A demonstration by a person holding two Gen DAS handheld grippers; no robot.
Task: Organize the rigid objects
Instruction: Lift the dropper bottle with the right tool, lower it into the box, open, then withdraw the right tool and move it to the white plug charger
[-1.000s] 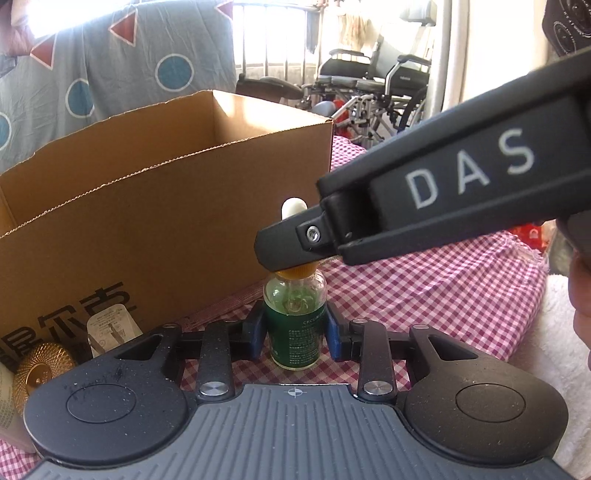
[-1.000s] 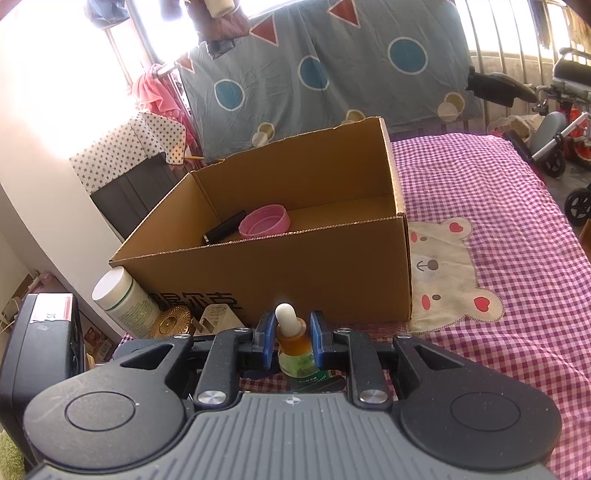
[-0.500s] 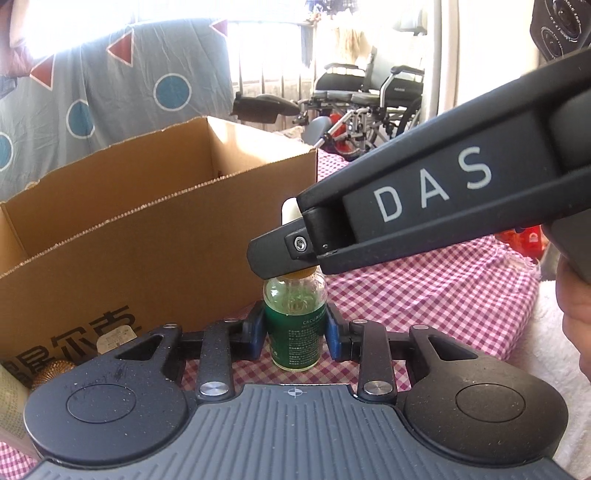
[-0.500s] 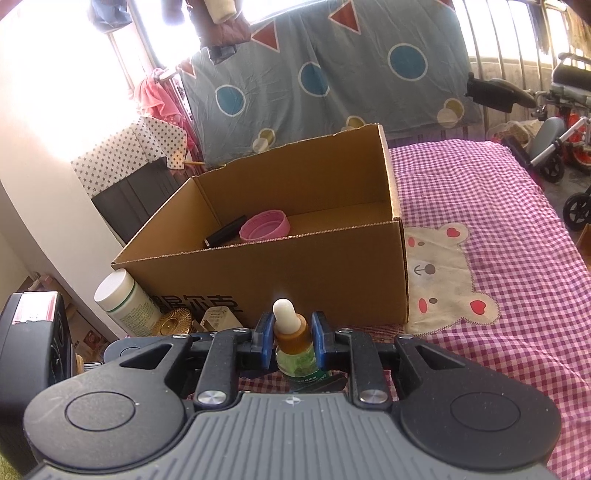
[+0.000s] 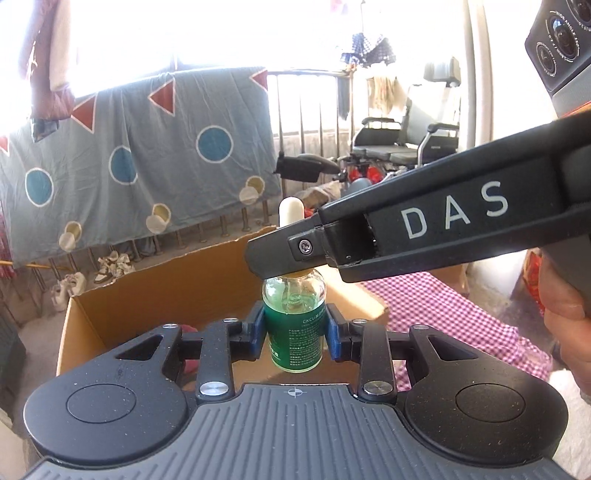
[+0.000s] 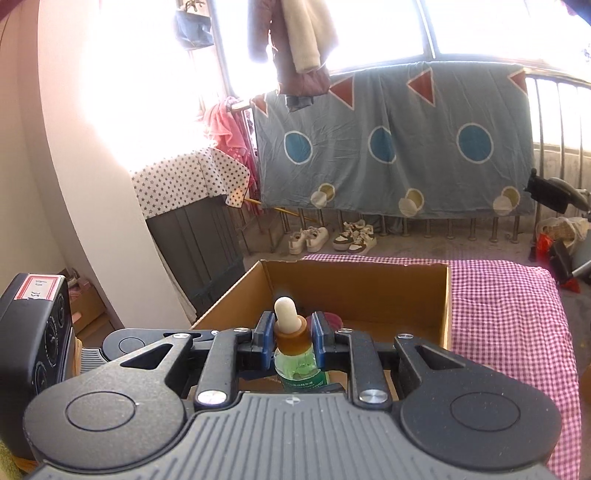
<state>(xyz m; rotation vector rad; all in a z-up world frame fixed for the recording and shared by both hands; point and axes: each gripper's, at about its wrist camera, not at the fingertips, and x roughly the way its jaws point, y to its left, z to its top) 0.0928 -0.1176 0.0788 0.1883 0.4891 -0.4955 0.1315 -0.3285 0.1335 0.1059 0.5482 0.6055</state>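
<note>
Left wrist view, green dropper bottle (image 5: 294, 332) upright, white bulb, amber collar, left gripper (image 5: 294, 334) clamps body, right gripper (image 6: 293, 341) clamps collar, now lifted above cardboard box (image 5: 155, 295).

Strong daylight pours in through the windows (image 6: 388, 33) behind the blue quilt (image 6: 399, 147) hung on the railing, blowing out the glass and the wall left of the quilt to pure white in both views. The quilt itself stays evenly lit and fairly sharp. Fisheye bending curves the wall edge and railing bars (image 5: 317, 110) toward the frame borders, and fine detail there goes soft.
</note>
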